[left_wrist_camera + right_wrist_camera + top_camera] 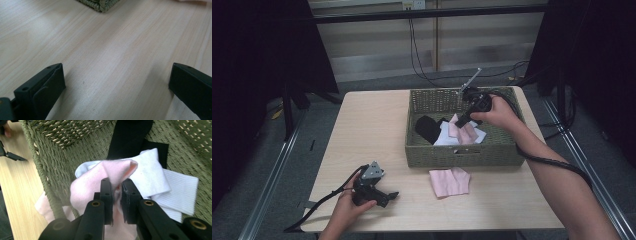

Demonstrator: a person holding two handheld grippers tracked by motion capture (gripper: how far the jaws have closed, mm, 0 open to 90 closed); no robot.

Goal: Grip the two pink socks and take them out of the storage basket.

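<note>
Basket [462, 155] sits on the far right half of the table [372, 130]: green woven, rectangular, handle slot in its near wall. Contents, high view: black sock [428, 128] at the left, white sock [447, 136] beside it and partly over it, pink sock [463, 131] on top of the white one toward the right.

Your right gripper [461, 121] is down inside the basket, angled toward the pile. In the right gripper view its jaws are nearly closed and pinching a fold of the pink sock [110, 173], so it's gripping that one. The sock bunches up between the jaws and drapes down on both sides. Fabric looks soft and fuzzy, pale pink, with a darker pink inside the fold. White sock [152, 175] lies right behind it, ribbed cuff to the right; black sock [130, 137] lies beyond that against the basket floor.

A second pink sock [450, 181] lies flat on the table outside the basket, just in front of its near wall, roughly folded.

Your left gripper [388, 196] rests low on the table at the near left, well apart from the basket. Left gripper view shows its jaws spread wide over bare wood with nothing between them, basket corner [100, 5] at the top edge.
</note>
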